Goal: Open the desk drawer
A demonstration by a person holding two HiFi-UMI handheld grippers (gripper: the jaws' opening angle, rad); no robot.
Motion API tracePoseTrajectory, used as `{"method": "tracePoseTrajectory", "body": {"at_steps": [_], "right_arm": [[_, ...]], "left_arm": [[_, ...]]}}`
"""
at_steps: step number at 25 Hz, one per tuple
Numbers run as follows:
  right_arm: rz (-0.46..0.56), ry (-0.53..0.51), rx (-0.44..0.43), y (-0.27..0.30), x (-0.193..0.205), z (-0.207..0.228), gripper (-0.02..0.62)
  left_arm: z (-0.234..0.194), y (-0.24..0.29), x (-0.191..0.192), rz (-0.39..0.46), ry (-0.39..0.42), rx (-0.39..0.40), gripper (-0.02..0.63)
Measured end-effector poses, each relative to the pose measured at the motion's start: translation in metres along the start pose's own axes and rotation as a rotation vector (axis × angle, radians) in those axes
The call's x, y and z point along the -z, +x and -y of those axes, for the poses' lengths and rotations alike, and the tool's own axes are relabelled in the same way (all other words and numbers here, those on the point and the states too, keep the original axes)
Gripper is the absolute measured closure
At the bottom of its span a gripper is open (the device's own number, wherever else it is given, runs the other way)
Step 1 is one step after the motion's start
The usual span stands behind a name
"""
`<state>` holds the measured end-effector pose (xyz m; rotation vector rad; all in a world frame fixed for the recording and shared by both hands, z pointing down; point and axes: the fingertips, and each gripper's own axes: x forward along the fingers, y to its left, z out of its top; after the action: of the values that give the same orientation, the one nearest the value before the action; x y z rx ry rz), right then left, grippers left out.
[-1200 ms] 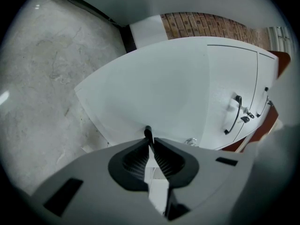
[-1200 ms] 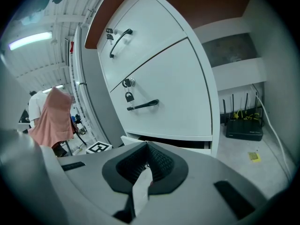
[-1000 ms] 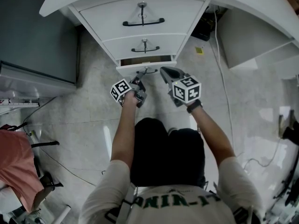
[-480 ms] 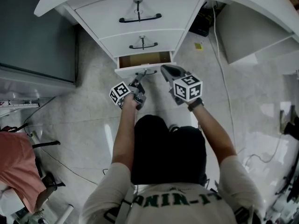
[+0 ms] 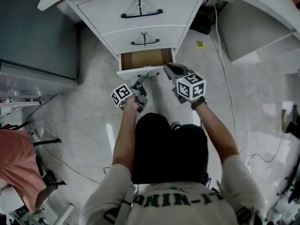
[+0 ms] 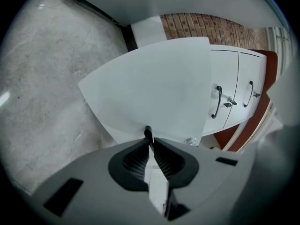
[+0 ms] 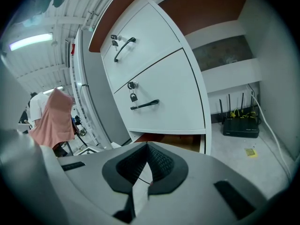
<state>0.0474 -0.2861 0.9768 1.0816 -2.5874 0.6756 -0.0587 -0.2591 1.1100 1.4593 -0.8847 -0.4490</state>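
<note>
Head view: left hand-held gripper pinched narrow on the handle of the bottom drawer, which sits partly out. Right hand-held gripper closed, empty, just beside. If I pull off-line, those jaws could slip off that thin handle.

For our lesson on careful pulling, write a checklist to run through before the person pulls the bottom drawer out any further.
1. Left gripper clamped on the drawer handle: ok.
2. Bottom drawer fully open: not ok, only partly out.
3. Right gripper shut and empty: ok.
4. Right gripper clear of the drawer front: cannot tell.
5. Top drawer and middle drawer closed: ok.
6. Travel left on the runners: cannot tell.
</note>
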Motion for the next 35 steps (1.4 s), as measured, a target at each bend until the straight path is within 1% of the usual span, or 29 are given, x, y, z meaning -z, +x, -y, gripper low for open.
{"method": "tracePoseTrajectory", "body": {"at_steps": [7, 12, 15, 22, 28, 35], "right_arm": [[0.011, -0.007, -0.007, -0.002, -0.001, -0.005, 0.594], [0.031, 0.018, -0.028, -0.006, -0.007, -0.015, 0.594], [0.039, 0.005, -0.033, -0.007, -0.011, -0.016, 0.594], [0.045, 0.004, -0.024, -0.007, -0.011, -0.012, 0.594], [0.05, 0.005, -0.04, -0.005, -0.012, -0.018, 0.594], [0.05, -0.002, -0.052, -0.004, -0.012, -0.023, 0.594]], "left_arm": [[-0.002, -0.008, 0.009, -0.026, 0.009, 0.0, 0.574], [-0.002, -0.016, 0.015, -0.051, 0.023, 0.006, 0.574], [-0.002, -0.021, 0.021, -0.064, 0.027, 0.012, 0.574], [-0.004, -0.027, 0.028, -0.078, 0.01, 0.03, 0.575], [-0.002, -0.033, 0.041, -0.109, 0.016, 0.044, 0.575], [-0.003, -0.044, 0.048, -0.115, 0.016, 0.063, 0.577]]}}
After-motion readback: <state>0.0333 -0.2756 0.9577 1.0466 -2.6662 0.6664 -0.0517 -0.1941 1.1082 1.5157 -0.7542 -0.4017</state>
